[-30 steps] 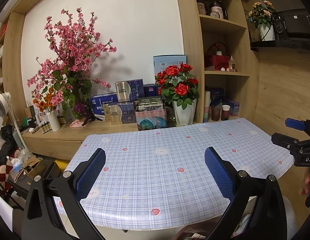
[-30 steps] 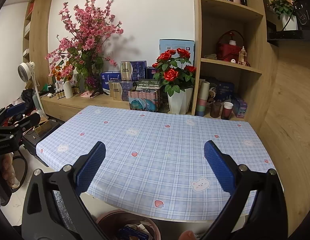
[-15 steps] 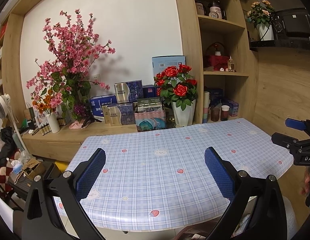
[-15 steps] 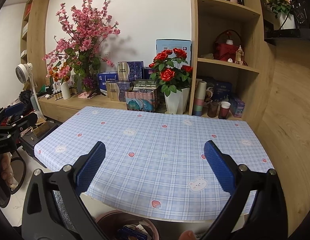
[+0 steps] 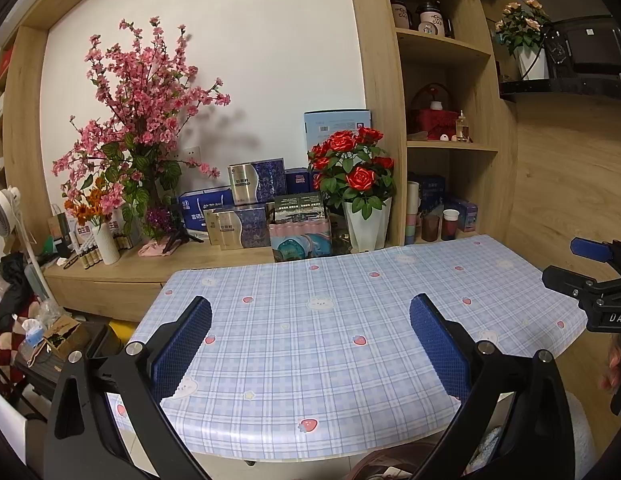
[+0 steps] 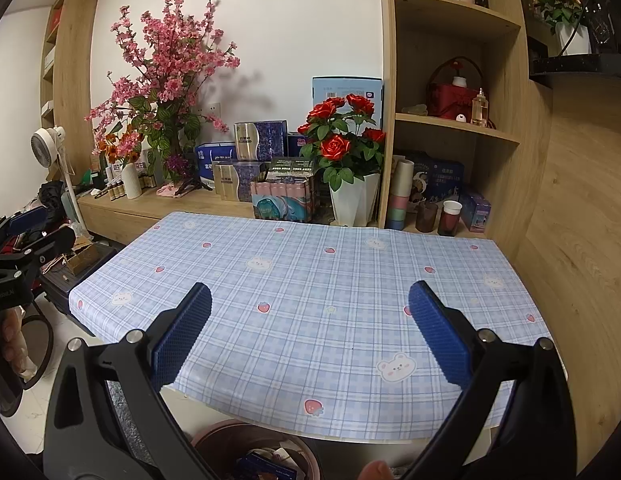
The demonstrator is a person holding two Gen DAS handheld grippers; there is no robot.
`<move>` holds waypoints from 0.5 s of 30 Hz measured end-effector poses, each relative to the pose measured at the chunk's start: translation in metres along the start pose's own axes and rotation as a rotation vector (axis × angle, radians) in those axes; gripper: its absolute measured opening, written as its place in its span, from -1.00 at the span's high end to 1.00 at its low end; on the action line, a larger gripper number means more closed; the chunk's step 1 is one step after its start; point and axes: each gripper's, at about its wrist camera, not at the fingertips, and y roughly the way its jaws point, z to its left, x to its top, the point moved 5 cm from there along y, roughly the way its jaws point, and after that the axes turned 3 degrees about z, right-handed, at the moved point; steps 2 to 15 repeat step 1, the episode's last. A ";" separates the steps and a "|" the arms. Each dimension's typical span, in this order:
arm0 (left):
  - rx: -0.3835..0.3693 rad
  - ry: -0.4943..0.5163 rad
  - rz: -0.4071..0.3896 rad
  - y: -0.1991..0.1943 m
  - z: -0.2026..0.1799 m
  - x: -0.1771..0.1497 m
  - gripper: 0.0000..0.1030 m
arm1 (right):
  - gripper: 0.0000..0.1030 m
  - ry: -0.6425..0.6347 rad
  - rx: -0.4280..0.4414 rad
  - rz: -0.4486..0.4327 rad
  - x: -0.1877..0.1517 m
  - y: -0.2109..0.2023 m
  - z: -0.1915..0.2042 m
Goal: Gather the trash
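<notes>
A table with a blue checked cloth fills the middle of both views, and I see no loose trash on it. My left gripper hangs open above its near edge, nothing between the blue pads. My right gripper is open too, also holding nothing. Under the table's front edge stands a brown bin with trash inside, including a dark blue packet; its rim shows faintly in the left wrist view. Each gripper appears at the edge of the other's view: right gripper, left gripper.
Behind the table a wooden sideboard carries pink blossoms, boxes and potted red roses. Shelves with cups and jars stand at the right. A fan and floor clutter lie left. A wooden wall borders the right.
Both views have drifted slightly back and up from the table, so it sits a little lower and farther. Both grippers stay open and empty.
</notes>
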 end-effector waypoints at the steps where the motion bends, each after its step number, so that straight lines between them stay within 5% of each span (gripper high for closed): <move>1: 0.000 0.000 0.000 0.000 0.000 0.000 -0.88 | -0.89 0.000 0.000 0.001 0.000 0.000 0.000; 15: 0.000 0.000 0.000 0.000 0.000 0.000 -0.88 | -0.89 0.000 0.000 0.001 0.000 0.000 0.000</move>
